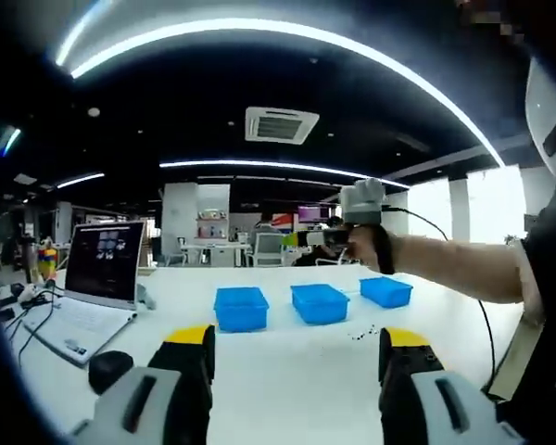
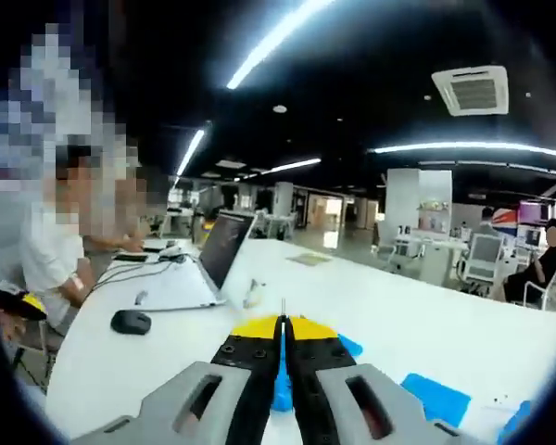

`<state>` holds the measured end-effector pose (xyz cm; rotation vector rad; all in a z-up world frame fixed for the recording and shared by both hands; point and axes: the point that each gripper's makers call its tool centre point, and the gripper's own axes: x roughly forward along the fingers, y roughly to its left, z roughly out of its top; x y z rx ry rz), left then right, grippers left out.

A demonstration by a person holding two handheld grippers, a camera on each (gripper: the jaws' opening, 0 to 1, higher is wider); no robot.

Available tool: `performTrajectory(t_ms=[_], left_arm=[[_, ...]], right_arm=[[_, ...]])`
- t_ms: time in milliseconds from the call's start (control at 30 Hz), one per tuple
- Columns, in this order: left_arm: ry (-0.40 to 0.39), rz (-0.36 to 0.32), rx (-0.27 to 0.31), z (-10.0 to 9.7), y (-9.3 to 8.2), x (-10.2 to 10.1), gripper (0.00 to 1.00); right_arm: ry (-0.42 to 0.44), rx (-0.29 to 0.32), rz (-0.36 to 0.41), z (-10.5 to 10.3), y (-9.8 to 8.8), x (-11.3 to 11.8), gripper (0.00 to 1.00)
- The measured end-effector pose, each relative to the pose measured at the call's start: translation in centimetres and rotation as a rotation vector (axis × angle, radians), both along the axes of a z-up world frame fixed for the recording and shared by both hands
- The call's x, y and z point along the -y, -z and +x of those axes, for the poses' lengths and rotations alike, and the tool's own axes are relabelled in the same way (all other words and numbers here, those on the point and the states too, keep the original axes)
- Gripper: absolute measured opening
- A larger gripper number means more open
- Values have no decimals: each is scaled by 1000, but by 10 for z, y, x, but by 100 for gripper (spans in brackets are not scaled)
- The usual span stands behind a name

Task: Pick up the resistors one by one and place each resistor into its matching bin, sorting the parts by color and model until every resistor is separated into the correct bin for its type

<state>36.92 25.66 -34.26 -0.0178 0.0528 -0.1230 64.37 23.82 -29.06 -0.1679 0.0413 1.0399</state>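
In the left gripper view, the left gripper [image 1: 296, 357] hung low over the white table [image 1: 287, 389] with its yellow-tipped jaws spread wide and nothing between them. Ahead of it stood three blue bins in a row: the left bin [image 1: 241, 308], the middle bin [image 1: 320, 303] and the right bin [image 1: 385, 291], each apart from the next. A scatter of small dark resistors [image 1: 363, 334] lay on the table just in front of the middle and right bins, near the left gripper's right jaw. Bare tabletop ran between the jaws and the bins.

The right gripper [image 1: 301, 238] was raised well above the bins, held in a hand [image 1: 363, 248]. In the right gripper view its jaws met tip to tip, pinching a thin wire-like resistor [image 2: 283, 309] that stuck up from the closed tips.

An open laptop [image 1: 97, 278] and a black mouse [image 1: 109, 369] sat toward the table's left edge, well clear of the bins.
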Motion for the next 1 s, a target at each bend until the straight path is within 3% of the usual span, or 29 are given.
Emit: performTrajectory(t_ms=[200,367,433,500,600,800,1000], left_arm=[[-12,-9,-2,-2,-1,-3,73],[-13,-4,-1,-3,-2,-4,73],[-15,-7,-1,-4,-2,-5,73],[-11,-8,-4,-4,-1,-5,73],[3,-4,-12,-3,1,-1,73],[32,-8,-4,1,-1,8,73],[82,-17,4,9,-4,19,73]], right_arm=[[52,18,-75,44,18,-33,5],[60,-19,-122,54,37,-41,5],[53,-6,-114,51,39,-41,6],[56,19,-140,51,41,-39,11],[47,23,-111,49,37,-35,26],[19,33,-82,39,21,-4,35],[17,45,-23,15,10,60,38]])
